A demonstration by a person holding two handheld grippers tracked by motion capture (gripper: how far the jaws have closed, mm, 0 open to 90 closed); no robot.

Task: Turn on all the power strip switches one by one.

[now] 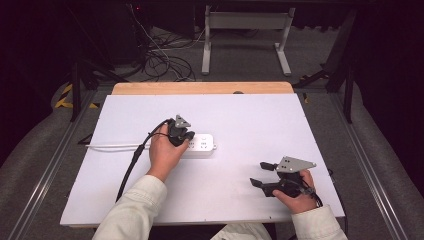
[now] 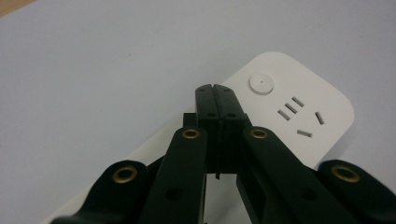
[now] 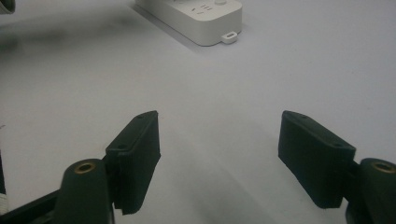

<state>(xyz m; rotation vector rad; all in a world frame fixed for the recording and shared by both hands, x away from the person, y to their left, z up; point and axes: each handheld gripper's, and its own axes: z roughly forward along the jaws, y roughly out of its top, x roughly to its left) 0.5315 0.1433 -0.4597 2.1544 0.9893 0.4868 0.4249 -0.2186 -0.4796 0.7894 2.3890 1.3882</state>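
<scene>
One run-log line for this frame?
left gripper: shut, over power strip | right gripper: open, empty, above white table | strip: flat, nothing plugged in

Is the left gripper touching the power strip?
Cannot tell. In the left gripper view the left gripper, shut, lies over the power strip, but that view shows neither contact nor a gap.

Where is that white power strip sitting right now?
In the high view the white power strip lies near the middle of the table, slightly left, with the left gripper, jaws shut, over its left end.
</scene>
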